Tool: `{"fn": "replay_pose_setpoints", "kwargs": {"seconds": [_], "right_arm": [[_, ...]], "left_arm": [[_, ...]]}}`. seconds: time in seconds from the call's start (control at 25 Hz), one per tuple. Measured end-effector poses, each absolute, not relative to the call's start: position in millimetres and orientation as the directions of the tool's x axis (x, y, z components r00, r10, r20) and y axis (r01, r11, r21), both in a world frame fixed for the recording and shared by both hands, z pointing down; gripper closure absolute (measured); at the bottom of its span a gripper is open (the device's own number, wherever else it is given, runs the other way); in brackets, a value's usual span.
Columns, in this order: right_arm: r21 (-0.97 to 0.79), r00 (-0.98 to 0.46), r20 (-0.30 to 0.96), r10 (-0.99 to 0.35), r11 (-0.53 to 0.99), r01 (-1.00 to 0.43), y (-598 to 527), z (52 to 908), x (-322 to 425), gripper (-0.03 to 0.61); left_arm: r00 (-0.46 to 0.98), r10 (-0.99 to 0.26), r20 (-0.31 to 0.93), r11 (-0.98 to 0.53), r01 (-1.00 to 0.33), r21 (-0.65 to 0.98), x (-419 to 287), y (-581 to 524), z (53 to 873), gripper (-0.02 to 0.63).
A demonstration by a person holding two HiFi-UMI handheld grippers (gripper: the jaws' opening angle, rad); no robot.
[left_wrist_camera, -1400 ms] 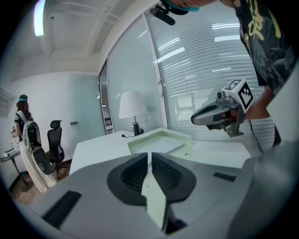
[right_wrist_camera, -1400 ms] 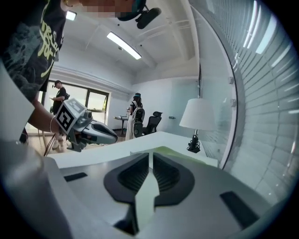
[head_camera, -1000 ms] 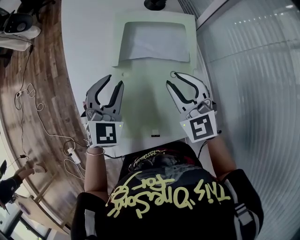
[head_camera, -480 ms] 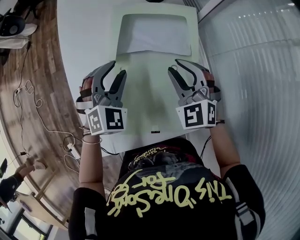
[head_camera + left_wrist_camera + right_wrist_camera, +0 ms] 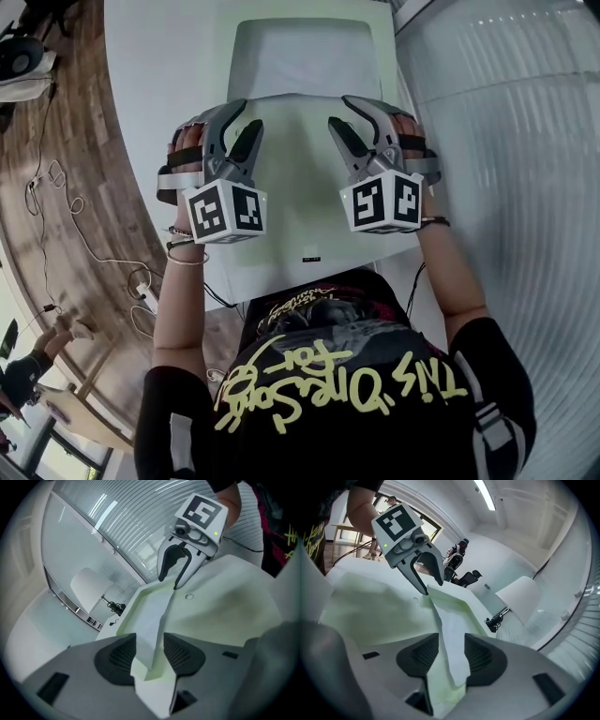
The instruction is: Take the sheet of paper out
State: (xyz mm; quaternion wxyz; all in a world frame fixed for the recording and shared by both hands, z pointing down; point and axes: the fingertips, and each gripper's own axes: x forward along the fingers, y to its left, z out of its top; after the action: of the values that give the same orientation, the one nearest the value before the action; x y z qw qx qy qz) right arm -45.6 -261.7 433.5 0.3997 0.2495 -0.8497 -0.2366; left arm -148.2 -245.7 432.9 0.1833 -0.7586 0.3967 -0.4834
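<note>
A pale green folder (image 5: 298,202) lies open on the white table (image 5: 169,84). The white sheet of paper (image 5: 311,58) sits in its pocket at the far end. My left gripper (image 5: 235,129) hovers over the folder's left side and my right gripper (image 5: 360,120) over its right side, both just short of the pocket's mouth. Both pairs of jaws are opening. In the left gripper view (image 5: 150,656) a corner of the sheet (image 5: 152,627) shows in the gap, and the pads do not press it. The right gripper view (image 5: 452,657) shows the same with the sheet's other corner (image 5: 453,637).
The table's left edge drops to a wooden floor (image 5: 66,187) with cables. A ribbed glass wall (image 5: 525,141) runs along the right. A white chair (image 5: 89,585) and a small black stand (image 5: 115,606) are beyond the table's far end. People stand far behind (image 5: 457,550).
Both grippers have moved forward over the folder toward the pocket and sunk lower. They have rolled, and their jaws stand wider than before.
</note>
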Motion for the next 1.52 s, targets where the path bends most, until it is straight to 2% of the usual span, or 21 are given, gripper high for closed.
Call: {"fn": "replay_pose_setpoints", "kwargs": {"seconds": [0.96, 1.52], "right_arm": [[0.632, -0.432, 0.668, -0.606, 0.768, -0.101, -301, 472, -61, 0.411], [0.663, -0.386, 0.670, -0.634, 0.745, -0.072, -320, 482, -60, 0.411]], "left_arm": [[0.115, -0.701, 0.703, -0.703, -0.275, -0.656, -141, -298, 472, 0.440], [0.081, -0.710, 0.700, -0.691, -0.271, -0.670, -144, -310, 474, 0.440]]}}
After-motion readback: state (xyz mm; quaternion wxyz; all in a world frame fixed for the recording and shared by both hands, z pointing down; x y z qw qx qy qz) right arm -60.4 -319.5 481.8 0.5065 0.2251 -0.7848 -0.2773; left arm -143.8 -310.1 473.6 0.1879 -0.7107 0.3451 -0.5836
